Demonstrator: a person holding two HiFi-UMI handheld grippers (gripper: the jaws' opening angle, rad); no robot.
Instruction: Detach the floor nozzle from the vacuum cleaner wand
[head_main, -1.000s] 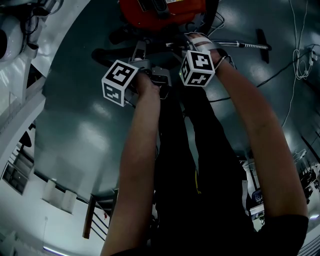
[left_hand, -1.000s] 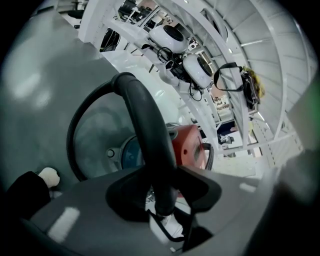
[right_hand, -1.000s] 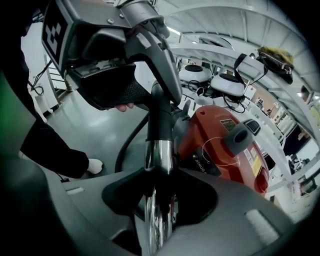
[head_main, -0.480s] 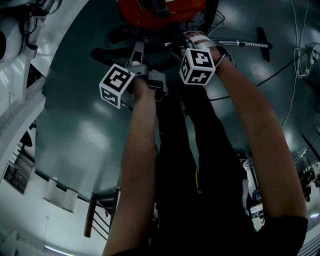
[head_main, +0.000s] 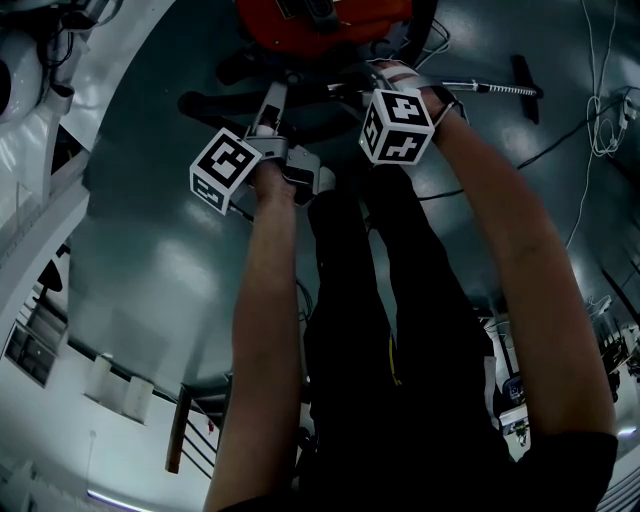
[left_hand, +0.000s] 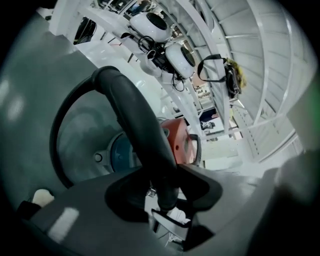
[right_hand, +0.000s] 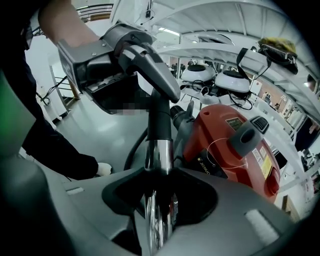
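The floor nozzle (head_main: 523, 85) shows only in the head view. It is a slim dark bar set crosswise at the end of the wand (head_main: 490, 90), seen against the grey floor (head_main: 150, 250). It is small and dim there. It appears joined on, though its collar cannot be made out.

From the right gripper (right_hand: 160, 192) the nozzle lies at about 3 o'clock. The wand's long axis runs from 9 to 3 o'clock across the top of the head view, so the nozzle sits at the end farthest from both sets of jaws. The right gripper is the nearer of the two. The left gripper (left_hand: 167, 195) is at 9 o'clock from the right one, well apart from the nozzle.

The right gripper's jaws are clenched on the wand's chrome tube. In its own view the tube runs up the middle toward 12 o'clock into the bent black handle (left_hand: 135, 115). The left gripper grasps that handle, and its jaws have just eased a touch wider with the handle between them.

A thin hose (left_hand: 57, 130) loops round at 9 o'clock in the left gripper view. The red vacuum cleaner body (right_hand: 225, 145) stands at about 1 o'clock beyond the right jaws.

The pull will probably have to go along the wand toward 3 o'clock, which likely means one gripper must first move to the nozzle end.
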